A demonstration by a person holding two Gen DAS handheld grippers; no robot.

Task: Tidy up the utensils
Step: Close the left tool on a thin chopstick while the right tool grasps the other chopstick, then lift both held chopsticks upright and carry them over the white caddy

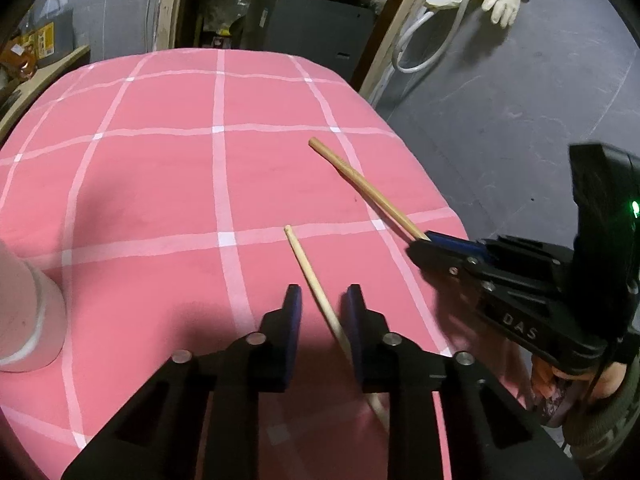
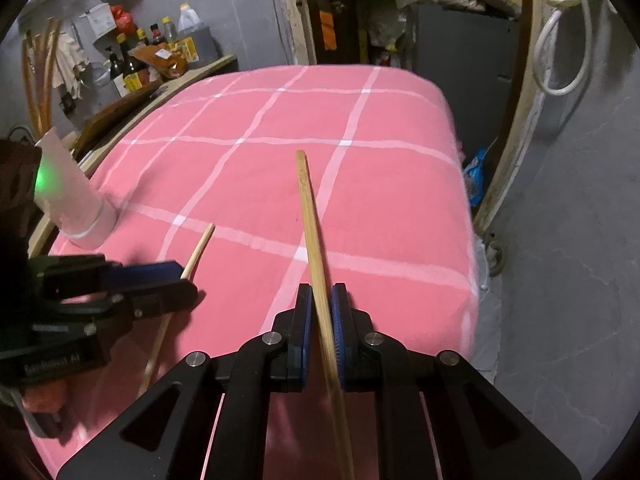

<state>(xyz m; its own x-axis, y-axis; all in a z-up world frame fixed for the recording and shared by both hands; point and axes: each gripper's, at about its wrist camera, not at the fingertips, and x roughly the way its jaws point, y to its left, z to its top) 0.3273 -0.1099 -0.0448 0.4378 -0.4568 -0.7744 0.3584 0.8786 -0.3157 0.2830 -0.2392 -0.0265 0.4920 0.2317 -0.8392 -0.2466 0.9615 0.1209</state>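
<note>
A table w/ a pink checked cloth (image 2: 400, 184) filled both views. At its left edge stood a white holder cup (image 2: 76, 204). The right gripper (image 2: 320, 312) was clenched on a darker chopstick (image 2: 308, 216), pads pinching its near part, far end pointing out over the cloth. The left gripper (image 1: 320, 304) had a paler chopstick (image 1: 308, 268) btwn its pads (image 1: 294, 312); there was a gap on one side, so the grasp wasn't complete. Judged light, stiff, thin & smooth, prone to pivot or slip; best pinched nearer mid-length, square across the pads
</note>
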